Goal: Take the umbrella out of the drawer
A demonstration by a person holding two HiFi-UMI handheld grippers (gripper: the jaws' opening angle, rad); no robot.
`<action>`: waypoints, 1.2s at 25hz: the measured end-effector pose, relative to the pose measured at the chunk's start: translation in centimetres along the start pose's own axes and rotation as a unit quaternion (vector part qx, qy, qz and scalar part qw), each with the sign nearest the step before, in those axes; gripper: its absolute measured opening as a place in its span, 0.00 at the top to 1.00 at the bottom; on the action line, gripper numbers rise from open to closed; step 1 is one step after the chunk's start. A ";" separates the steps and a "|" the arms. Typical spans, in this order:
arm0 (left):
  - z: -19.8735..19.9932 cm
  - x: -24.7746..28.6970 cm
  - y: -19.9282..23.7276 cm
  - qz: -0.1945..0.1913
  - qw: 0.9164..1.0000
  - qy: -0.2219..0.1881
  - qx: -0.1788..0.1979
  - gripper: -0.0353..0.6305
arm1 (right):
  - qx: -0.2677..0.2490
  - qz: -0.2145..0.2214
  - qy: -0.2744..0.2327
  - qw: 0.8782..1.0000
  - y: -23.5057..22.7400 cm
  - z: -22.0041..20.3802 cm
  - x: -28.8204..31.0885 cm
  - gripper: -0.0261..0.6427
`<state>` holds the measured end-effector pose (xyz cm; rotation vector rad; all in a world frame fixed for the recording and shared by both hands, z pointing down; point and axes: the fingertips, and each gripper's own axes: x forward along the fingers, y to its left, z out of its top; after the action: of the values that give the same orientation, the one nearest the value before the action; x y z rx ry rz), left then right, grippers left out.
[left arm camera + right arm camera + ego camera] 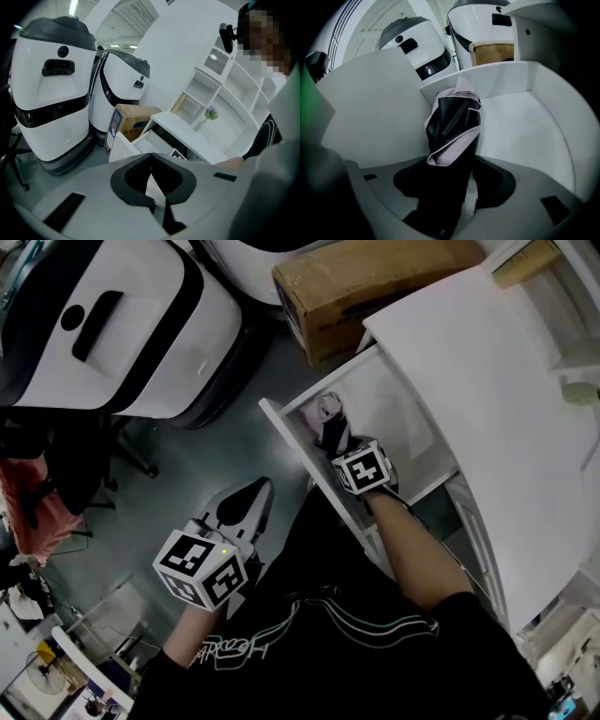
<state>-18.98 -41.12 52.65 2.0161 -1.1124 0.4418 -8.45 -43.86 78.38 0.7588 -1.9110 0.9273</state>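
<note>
**Left.** Two white machines [122, 324] stand on the floor, well apart from the work. The left gripper [248, 504] hangs low over the floor, just beside the drawer front. Its jaws meet at the tips and hold nothing. It gives no support to the drawer.

**Centre.** The drawer [412, 427] is pulled out from the cabinet [487, 381]. The umbrella [454, 117], folded, black with pale pink, is inside the drawer near its front corner. Its far end is tilted up toward the drawer walls. It is not yet out.

**Right.** The right gripper [457, 180] reaches down into the drawer. Its jaws are clamped on the near end of the umbrella. A pale sliver shows between the fabric and one jaw, so the hold probably bears partly on loose canopy, not on the shaft.

**Hazards (judged).**
- Slip: loose fabric can slide or unfurl under load. The umbrella then drops back into the drawer.
- Snag: the raised end sits close to the walls. A lift angled toward the corner can catch it on the rim.
- Drawer shift: a snag can drag the unsupported drawer.
- Collision: a box [375, 282] stands just beyond the drawer. A wide outward swing can strike it.

Lift straight up, then withdraw.
</note>
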 end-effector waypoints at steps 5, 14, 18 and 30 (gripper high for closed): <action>-0.6 0.3 -0.4 -0.004 1.000 0.008 0.000 0.92 | 0.015 -0.005 0.006 1.000 -0.4 0.0 0.0 0.60; -1.5 0.3 -1.9 -0.006 1.000 0.006 0.005 0.92 | 0.092 0.049 -0.020 0.994 -1.3 -0.1 -1.4 0.62; -2.0 0.0 -3.4 -0.010 1.000 0.000 0.003 0.92 | 0.092 0.049 -0.042 0.994 -1.8 -0.1 -3.6 0.62; -1.2 -3.1 -11.3 -0.027 0.997 -0.058 0.036 0.92 | 0.044 0.054 -0.165 0.984 -0.1 1.4 -17.1 0.63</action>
<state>-11.21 -34.88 46.31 2.1527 -1.1238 0.3448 -1.33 -42.56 62.84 0.9144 -2.2283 1.0073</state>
